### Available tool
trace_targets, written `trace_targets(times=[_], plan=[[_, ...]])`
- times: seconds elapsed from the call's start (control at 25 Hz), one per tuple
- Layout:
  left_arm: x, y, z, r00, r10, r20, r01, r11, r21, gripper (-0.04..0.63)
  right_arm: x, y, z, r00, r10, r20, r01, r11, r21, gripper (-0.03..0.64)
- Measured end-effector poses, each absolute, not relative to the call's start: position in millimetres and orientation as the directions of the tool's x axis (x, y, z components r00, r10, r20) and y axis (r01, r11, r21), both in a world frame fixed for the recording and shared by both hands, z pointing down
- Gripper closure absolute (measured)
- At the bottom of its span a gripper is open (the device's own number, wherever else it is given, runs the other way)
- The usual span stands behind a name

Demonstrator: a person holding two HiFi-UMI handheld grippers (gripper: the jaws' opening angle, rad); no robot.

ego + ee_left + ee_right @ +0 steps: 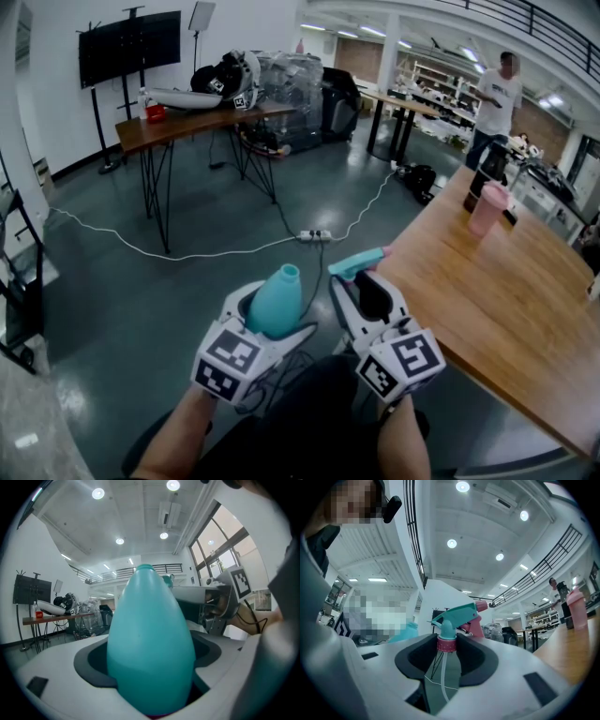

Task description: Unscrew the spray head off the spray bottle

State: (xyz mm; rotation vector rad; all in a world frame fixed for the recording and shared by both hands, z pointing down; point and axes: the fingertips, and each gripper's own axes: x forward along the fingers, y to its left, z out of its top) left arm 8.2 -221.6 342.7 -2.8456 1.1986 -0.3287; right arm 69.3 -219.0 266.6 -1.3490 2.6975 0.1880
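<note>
Spray bottle (277, 298), teal with its neck bare, sits clamped in the left gripper (274, 317), well left of the wooden table (497, 291). Just right of it, near the table's edge, the right gripper (367, 292) pinches the spray head (357, 265) by its pink collar (446, 643). Head and bottle are apart, and the dip tube (441, 679) runs back between the jaws.
</note>
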Motion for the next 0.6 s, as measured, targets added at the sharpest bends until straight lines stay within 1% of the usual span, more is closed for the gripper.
trace_targets(times=[0.6], plan=[[10.3, -220.8, 347.0, 0.682, -0.707, 0.187, -0.700, -0.705, -0.110, 0.143, 70.7, -218.3, 265.9, -0.599, -0.783, -0.170, -0.798, 0.600, 0.051, 0.482]])
